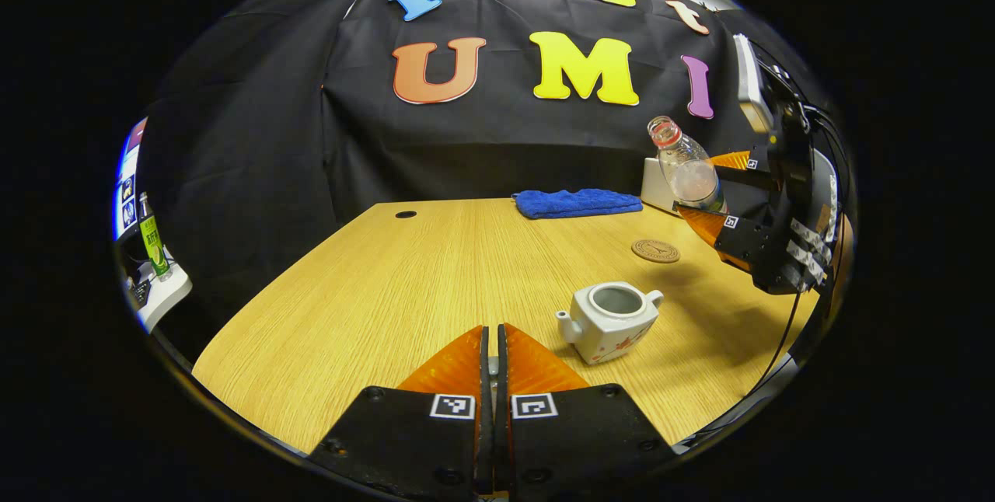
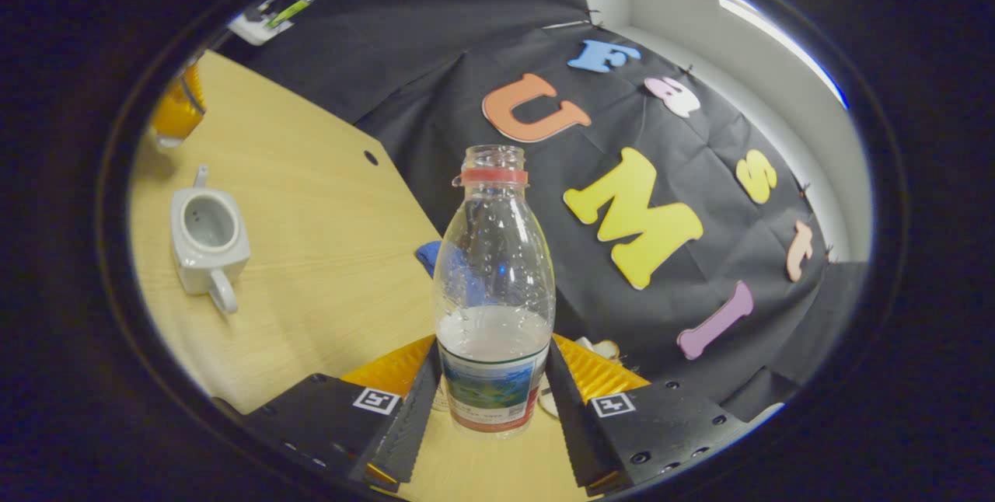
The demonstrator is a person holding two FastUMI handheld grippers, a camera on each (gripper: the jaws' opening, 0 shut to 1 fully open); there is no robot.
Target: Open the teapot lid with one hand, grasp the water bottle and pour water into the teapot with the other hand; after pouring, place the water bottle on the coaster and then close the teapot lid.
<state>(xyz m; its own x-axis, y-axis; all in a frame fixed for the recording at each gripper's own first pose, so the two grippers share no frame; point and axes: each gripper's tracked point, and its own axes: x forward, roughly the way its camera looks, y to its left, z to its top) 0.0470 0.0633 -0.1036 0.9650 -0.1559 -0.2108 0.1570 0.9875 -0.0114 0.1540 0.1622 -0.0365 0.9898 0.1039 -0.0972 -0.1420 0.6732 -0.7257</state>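
Note:
A white teapot (image 1: 610,335) stands lidless on the wooden table (image 1: 404,292), its mouth open upward; it also shows in the right gripper view (image 2: 208,242). My left gripper (image 1: 491,339) hovers left of it, fingers pressed together on a small pale piece, the teapot lid (image 1: 492,366), mostly hidden. My right gripper (image 2: 492,366) is shut on an uncapped clear water bottle (image 2: 494,269) roughly a third full. In the left gripper view the bottle (image 1: 690,172) hangs tilted in the air, up and to the right of the teapot, above the round brown coaster (image 1: 655,251).
A folded blue towel (image 1: 577,202) lies at the table's far edge, with a white box (image 1: 655,185) beside it behind the bottle. A cable hole (image 1: 405,214) sits at the far left of the table. A green bottle (image 1: 153,242) stands on a side shelf.

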